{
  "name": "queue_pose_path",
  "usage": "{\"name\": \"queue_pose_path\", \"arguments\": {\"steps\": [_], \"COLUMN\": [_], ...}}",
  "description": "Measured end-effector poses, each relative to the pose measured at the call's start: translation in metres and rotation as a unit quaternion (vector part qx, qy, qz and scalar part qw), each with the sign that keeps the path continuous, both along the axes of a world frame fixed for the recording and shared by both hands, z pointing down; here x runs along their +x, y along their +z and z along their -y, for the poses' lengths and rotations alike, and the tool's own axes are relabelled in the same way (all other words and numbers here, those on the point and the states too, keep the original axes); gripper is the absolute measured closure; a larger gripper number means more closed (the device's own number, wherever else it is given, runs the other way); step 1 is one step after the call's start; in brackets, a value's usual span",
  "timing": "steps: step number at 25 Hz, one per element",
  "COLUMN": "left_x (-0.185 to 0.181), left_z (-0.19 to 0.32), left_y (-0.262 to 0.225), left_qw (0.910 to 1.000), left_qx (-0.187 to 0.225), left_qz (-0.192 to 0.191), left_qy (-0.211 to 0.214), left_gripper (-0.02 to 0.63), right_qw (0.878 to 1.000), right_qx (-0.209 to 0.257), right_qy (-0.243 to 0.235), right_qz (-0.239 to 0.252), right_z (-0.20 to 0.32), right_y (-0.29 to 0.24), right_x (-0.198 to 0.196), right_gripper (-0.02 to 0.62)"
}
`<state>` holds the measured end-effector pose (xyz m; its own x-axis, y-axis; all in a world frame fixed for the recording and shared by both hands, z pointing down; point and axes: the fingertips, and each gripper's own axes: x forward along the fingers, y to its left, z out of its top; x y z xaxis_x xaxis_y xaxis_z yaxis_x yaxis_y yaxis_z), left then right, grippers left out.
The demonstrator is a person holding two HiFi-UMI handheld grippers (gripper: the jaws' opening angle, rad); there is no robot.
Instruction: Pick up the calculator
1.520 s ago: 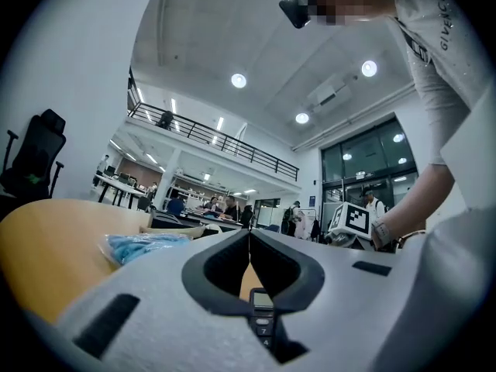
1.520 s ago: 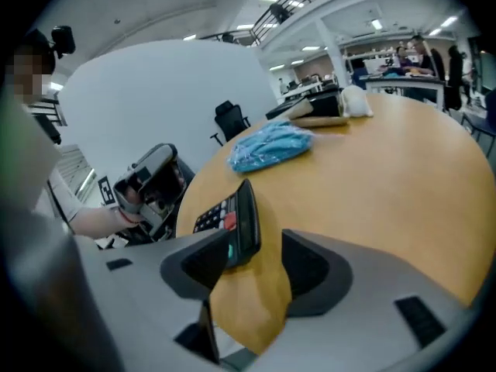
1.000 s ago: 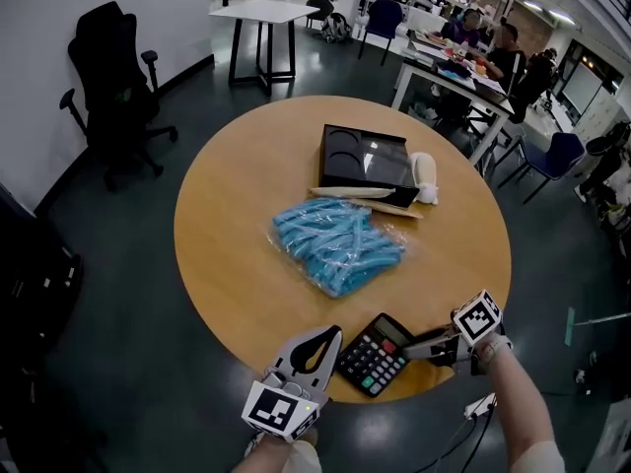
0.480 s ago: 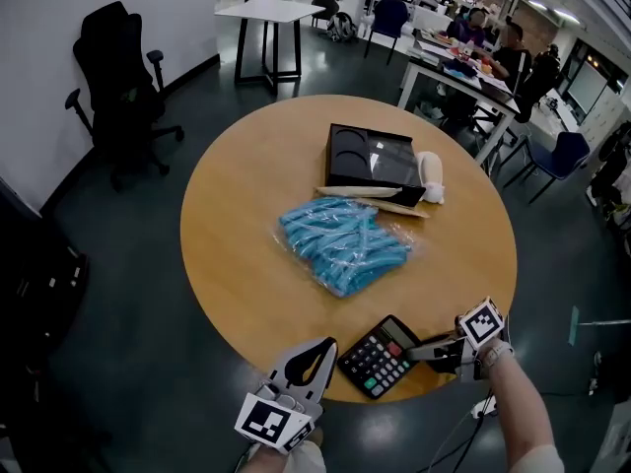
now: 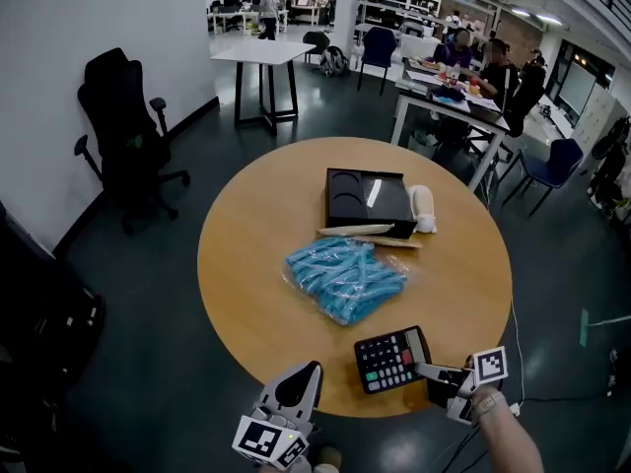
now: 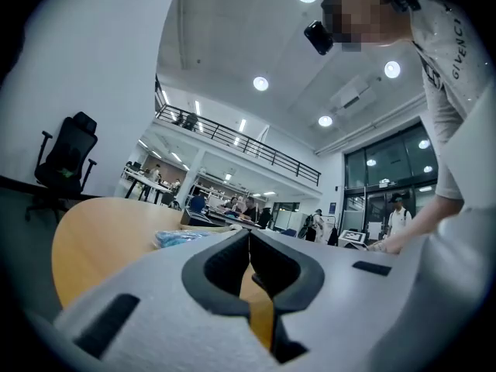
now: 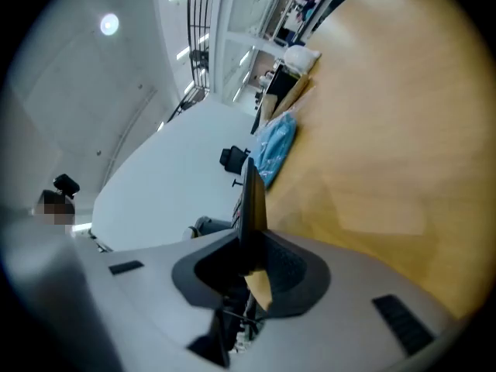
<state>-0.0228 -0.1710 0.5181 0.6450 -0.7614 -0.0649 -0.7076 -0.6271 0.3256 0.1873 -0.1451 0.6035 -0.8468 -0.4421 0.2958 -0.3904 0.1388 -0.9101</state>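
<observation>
Nearest us, our left claw (image 5: 299, 374) hung clenched and empty, just off the near rim of the round worktop (image 5: 246, 274). To its right, our right claw (image 5: 422, 370) was closing on the calculator (image 5: 391, 359). Its pads pinched the calculator's right end at the near edge of the worktop, with the keys facing up toward us. Farther on lay a blue plastic packet (image 5: 345, 279). Beyond that sat a black tray (image 5: 370, 197) with a white bundle (image 5: 422, 208) just beside it.
</observation>
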Motion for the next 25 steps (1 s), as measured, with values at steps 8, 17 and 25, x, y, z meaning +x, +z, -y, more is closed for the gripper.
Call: {"name": "queue_pose_path", "arguments": {"steps": [8,17,25], "left_x": [0.005,-0.001,-0.001], "left_z": [-0.008,-0.016,-0.02], "left_y": [-0.054,-0.112,-0.13], "left_qw": [0.9995,0.9969,0.9977], "left_qx": [0.009,0.026,0.027], "left_qz": [-0.017,-0.056,-0.054], "left_qy": [0.026,0.05,0.03], "left_gripper": [0.597,0.597,0.597], "right_qw": [0.986,0.956,0.927], "right_qx": [0.019,0.038,0.034], "right_qy": [0.158,0.274,0.349], "right_qz": [0.043,0.097,0.131], "right_z": [-0.029,-0.044,-0.07], "right_y": [-0.075,-0.148,-0.178], "right_x": [-0.024,-0.05,-0.058], "right_gripper": [0.526,0.526,0.526]}}
